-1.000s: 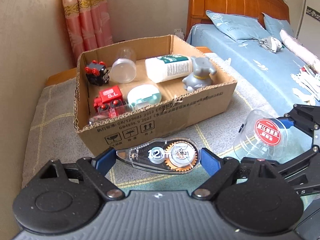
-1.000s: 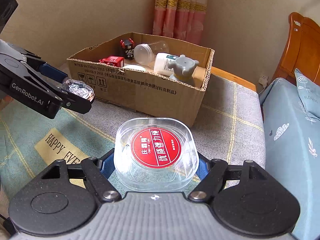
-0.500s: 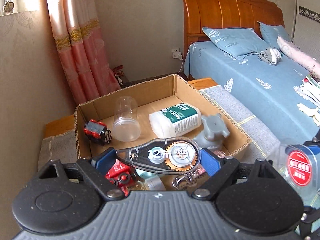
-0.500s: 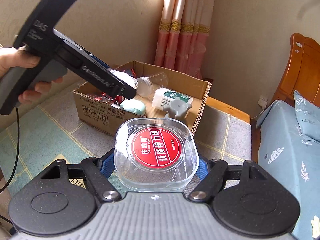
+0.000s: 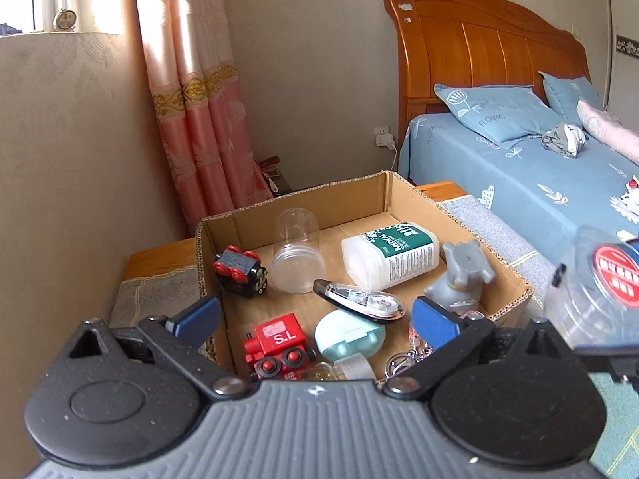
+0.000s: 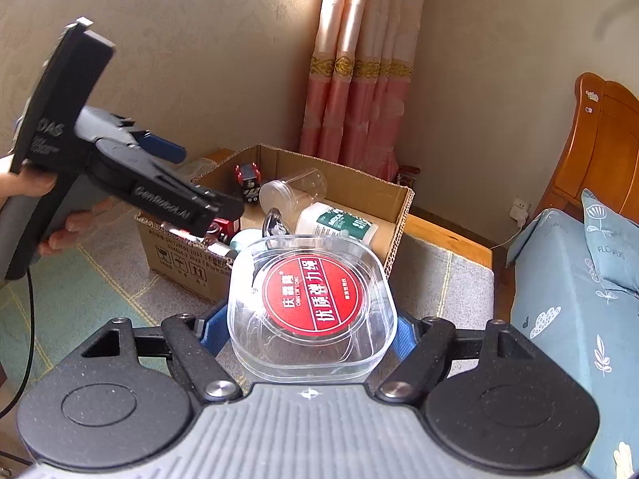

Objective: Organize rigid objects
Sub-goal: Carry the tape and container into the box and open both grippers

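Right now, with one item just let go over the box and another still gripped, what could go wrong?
The correction tape dispenser lies tilted across the mint green case and might slide.

The left gripper is opening above the cardboard box; a low retreat might catch its rim.

The clear plastic container in the right gripper could land on crowded items.

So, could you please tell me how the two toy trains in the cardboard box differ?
The black toy train sits near the cardboard box's far left corner; the red toy train lies at the near edge. The black one has a dark body with red wheels; the red one is all red with a white "S.L" label. Both rest inside the box, untouched.
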Tool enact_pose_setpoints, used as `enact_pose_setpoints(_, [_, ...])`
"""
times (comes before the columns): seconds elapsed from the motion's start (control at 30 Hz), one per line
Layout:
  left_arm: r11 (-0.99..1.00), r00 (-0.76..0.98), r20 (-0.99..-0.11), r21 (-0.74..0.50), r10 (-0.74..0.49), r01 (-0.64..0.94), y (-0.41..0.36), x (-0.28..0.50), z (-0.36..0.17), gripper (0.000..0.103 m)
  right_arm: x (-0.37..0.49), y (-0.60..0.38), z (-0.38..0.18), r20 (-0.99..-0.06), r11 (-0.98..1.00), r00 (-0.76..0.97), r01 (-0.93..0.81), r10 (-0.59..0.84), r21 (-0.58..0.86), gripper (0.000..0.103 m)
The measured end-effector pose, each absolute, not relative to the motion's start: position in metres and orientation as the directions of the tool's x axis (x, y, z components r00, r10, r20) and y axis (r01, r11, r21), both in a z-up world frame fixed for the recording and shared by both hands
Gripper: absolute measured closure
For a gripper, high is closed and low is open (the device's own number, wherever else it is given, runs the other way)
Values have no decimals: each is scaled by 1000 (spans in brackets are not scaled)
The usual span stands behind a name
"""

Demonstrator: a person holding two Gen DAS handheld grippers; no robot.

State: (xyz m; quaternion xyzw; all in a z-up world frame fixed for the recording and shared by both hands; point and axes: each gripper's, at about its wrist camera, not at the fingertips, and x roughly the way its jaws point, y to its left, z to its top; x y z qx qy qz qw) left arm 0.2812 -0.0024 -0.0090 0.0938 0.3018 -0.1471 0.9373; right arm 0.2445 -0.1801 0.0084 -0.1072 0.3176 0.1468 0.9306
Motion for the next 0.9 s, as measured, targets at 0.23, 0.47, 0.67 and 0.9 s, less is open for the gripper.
enact_pose_setpoints(0.23, [964,804,-567,59,-181,258,20,248,-6,1,284,-175,32,-635,942,742,-330,215,-67,22])
enact_pose_setpoints(0.47, [990,838,-536,22,-105,138,49,228,-7,1,345,-162,43,-683,947,699,-320,212,-33,22])
enact_pose_setpoints(0.67, [996,869,-486,-21,-89,91,72,212,-8,1,405,-147,30,-742,958,651,-283,160,-42,22])
enact_pose_setpoints(0.9, [999,868,-494,-6,-40,43,81,210,-10,1,442,-148,8,-781,977,618,-207,89,-53,19])
